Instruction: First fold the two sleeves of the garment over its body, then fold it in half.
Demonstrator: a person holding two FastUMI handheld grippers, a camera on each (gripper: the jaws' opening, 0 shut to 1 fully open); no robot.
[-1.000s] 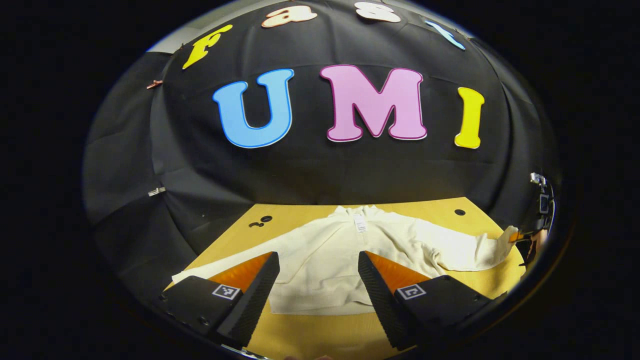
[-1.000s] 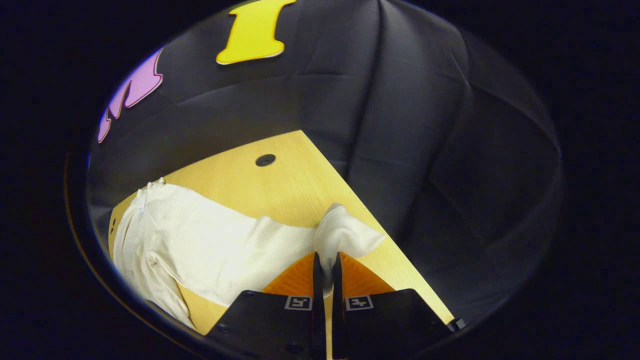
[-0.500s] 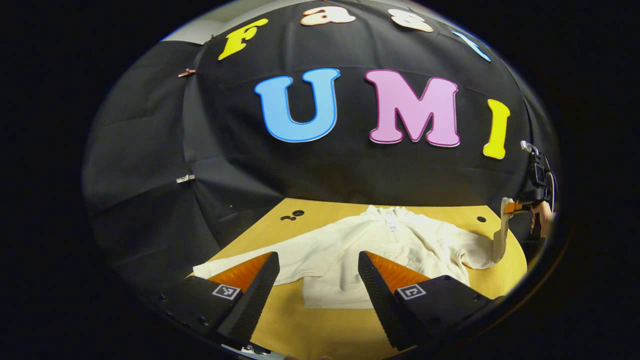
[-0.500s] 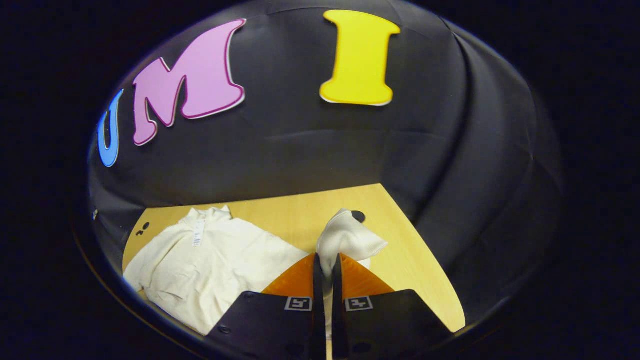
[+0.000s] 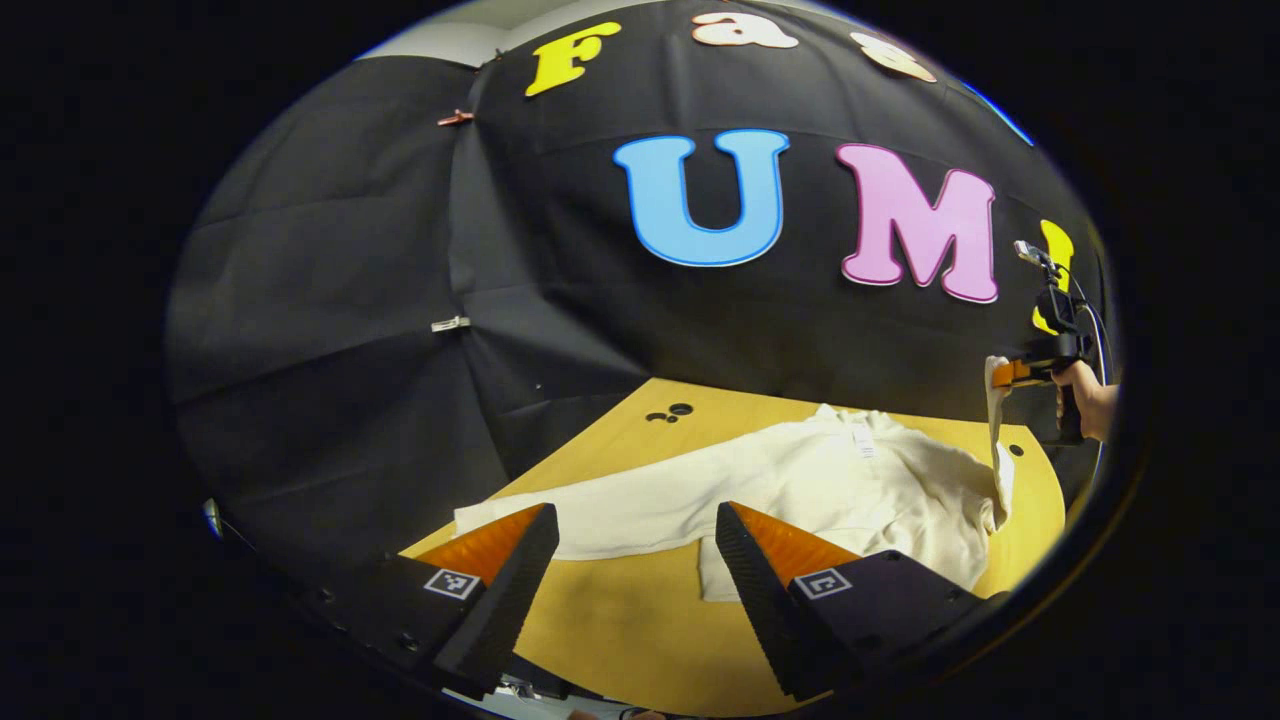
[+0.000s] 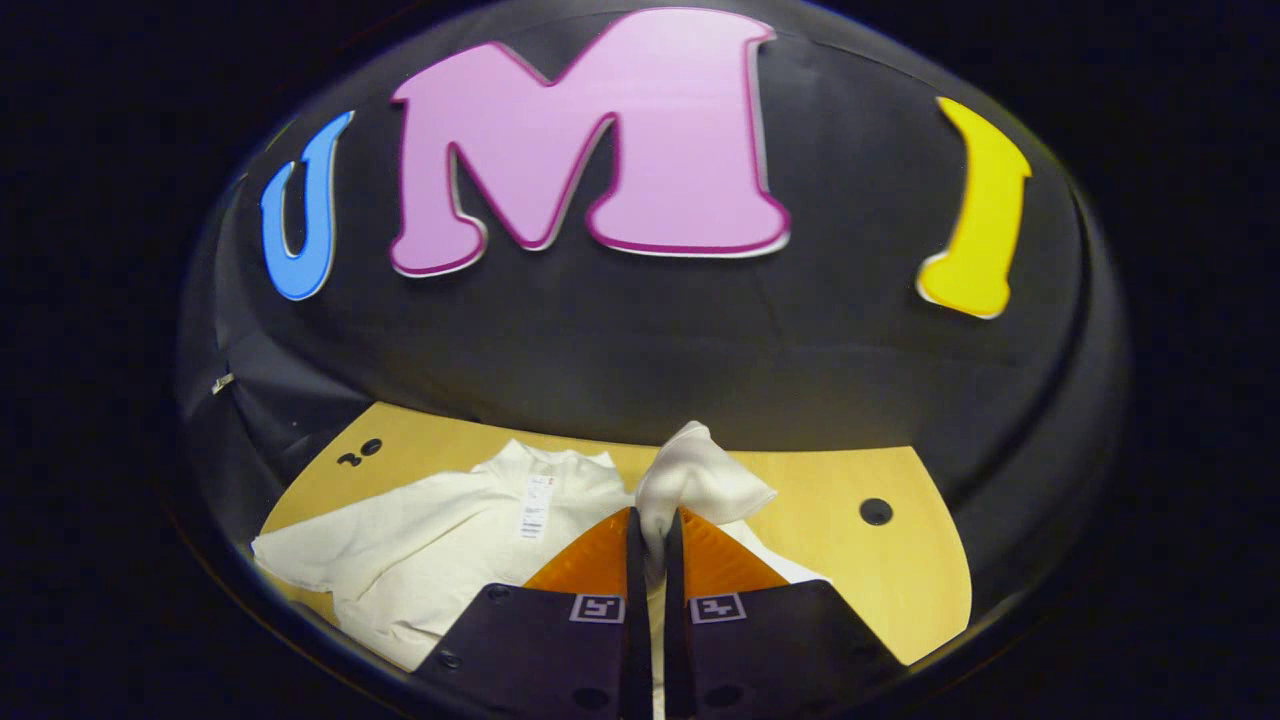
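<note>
Right gripper [image 6: 650, 535]: jaws clamped on cuff of right sleeve [image 6: 700, 480], cuff held up above table [image 6: 900, 580]. In left gripper view, same gripper [image 5: 1010, 372] at far right, sleeve hanging from it to garment. Left gripper [image 5: 635, 545]: jaws wide apart, gripping nothing, above near table edge. Garment [image 5: 850, 480]: cream, spread flat on table, collar toward wall. Left sleeve [image 5: 590, 510]: stretched out flat, unfolded.
</note>
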